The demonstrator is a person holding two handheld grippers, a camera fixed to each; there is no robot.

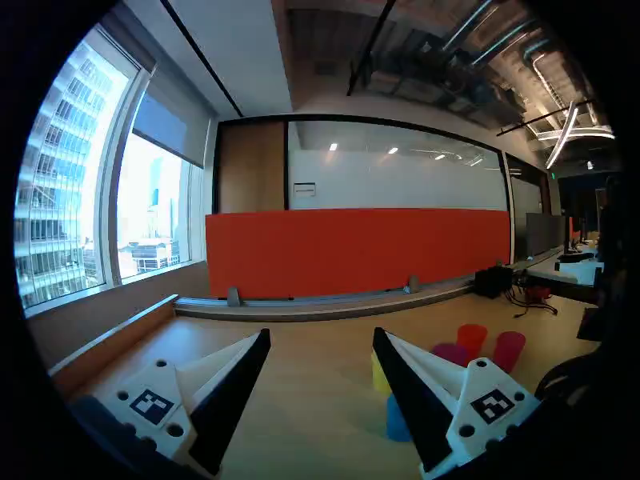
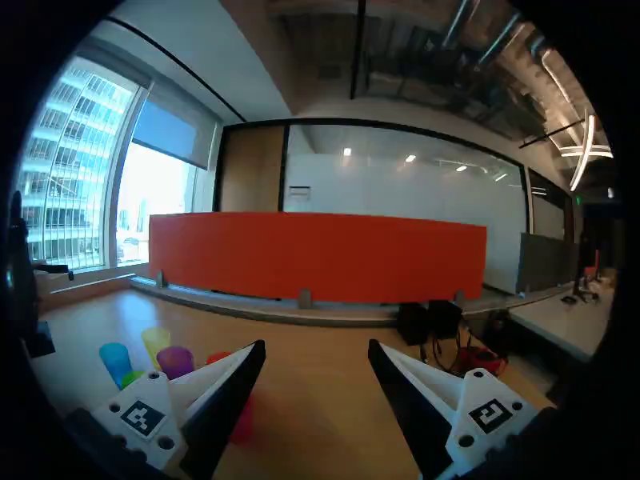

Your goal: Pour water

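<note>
Several coloured plastic cups stand together on the wooden table. In the left gripper view they sit to the right: an orange cup (image 1: 472, 338), a pink cup (image 1: 509, 350), a purple cup (image 1: 450, 353), a yellow cup (image 1: 378, 374) and a blue cup (image 1: 396, 420), the last two partly hidden behind a finger. My left gripper (image 1: 320, 340) is open with nothing between its fingers. In the right gripper view the cups lie at the lower left: blue cup (image 2: 116, 362), yellow cup (image 2: 156, 343), purple cup (image 2: 176, 361). My right gripper (image 2: 316, 348) is open and empty above the table.
An orange divider panel (image 1: 360, 250) runs along the table's far edge. Large windows (image 1: 72, 208) fill the left wall. A dark box with cables (image 2: 432, 320) sits past the table's right end, next to a white desk (image 2: 572, 320).
</note>
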